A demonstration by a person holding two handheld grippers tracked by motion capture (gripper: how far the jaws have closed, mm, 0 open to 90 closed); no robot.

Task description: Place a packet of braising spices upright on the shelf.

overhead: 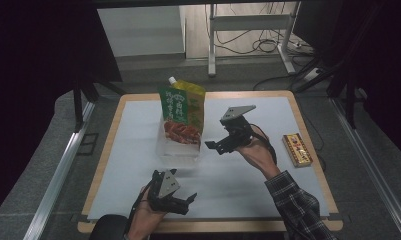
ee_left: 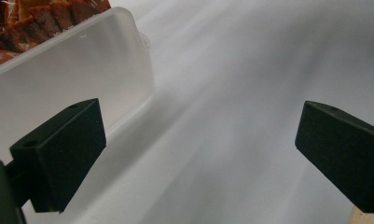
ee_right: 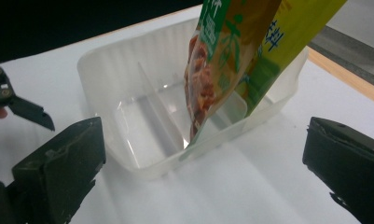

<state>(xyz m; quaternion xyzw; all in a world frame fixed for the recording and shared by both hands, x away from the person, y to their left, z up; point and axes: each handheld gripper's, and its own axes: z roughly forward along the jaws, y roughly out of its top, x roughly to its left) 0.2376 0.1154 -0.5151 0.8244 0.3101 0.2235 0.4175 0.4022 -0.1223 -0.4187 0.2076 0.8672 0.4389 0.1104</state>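
Note:
A green and yellow spouted pouch [overhead: 183, 112] stands upright in a clear plastic container [overhead: 180, 150] near the middle of the table. In the right gripper view the pouch [ee_right: 231, 60] leans in the compartment to the right of the container's [ee_right: 128, 51] divider. My right gripper [overhead: 214, 148] hovers just right of the container, open and empty [ee_right: 203, 158]. The left gripper [overhead: 189, 204] rests near the front edge, open with nothing between its jaws [ee_left: 198, 144]. The container's corner [ee_left: 72, 65] lies just ahead of it to the left.
A yellow and red packet [overhead: 297, 149] lies at the right side of the white mat [overhead: 268, 115]. The wooden table edge [overhead: 108, 150] borders the mat. Cables and a metal stand's legs [overhead: 248, 30] are on the floor beyond.

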